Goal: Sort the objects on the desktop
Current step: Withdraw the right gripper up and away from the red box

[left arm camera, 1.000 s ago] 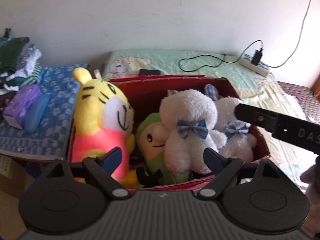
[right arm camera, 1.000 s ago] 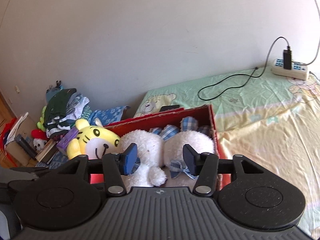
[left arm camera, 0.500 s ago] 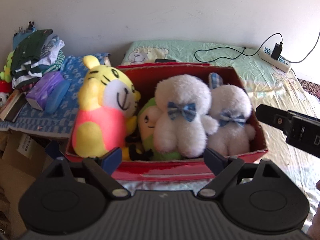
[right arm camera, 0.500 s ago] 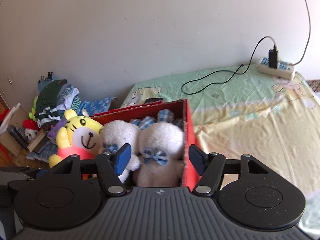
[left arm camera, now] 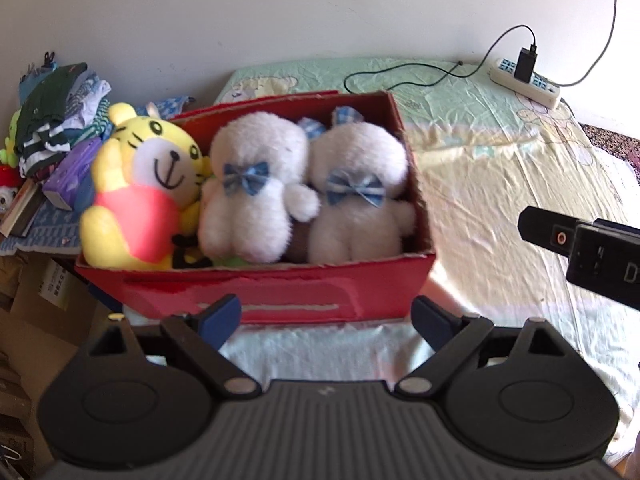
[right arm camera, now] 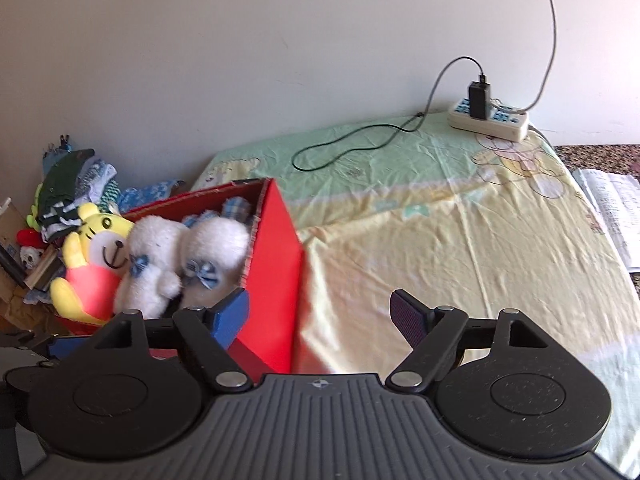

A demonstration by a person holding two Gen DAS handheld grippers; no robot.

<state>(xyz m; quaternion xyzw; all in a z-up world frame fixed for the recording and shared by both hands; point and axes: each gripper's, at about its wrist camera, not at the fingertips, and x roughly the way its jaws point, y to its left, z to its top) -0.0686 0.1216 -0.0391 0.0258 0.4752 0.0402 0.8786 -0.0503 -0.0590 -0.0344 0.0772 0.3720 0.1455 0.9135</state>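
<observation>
1. Plush toys sit packed in the red box [left arm camera: 280, 296] on the bed sheet [left arm camera: 500, 184]: yellow tiger [left arm camera: 148, 184] at the left end, two white bears [left arm camera: 256, 192] side by side to its right, w/ a green toy barely showing under them.
2. Left gripper [left arm camera: 326, 320] is spread wide & empty, hovering just in front of the box's near wall. Right gripper [right arm camera: 320, 316] is also spread & empty, off the box's right side over bare sheet; its left finger [right arm camera: 230, 316] overlaps the box corner in view, contact can't be told.
3. Risk: tiger leans high over the left rim, w/ box edge near the bed's edge by the cardboard cartons [left arm camera: 24, 300]. A nudge to the box prob tips it out that way.
4. Risk: bears are wedged tight; pulling one likely drags its neighbour or lifts the light box.
5. Risk: soft fur squashes, so a shallow pinch may slip off.
6. Risk: the two tools are close near the box's right corner; reaching in together could make them clash.
7. Charger cable [right arm camera: 352, 144] & power strip [right arm camera: 490, 118] lie well apart at the wall, low snag risk.
</observation>
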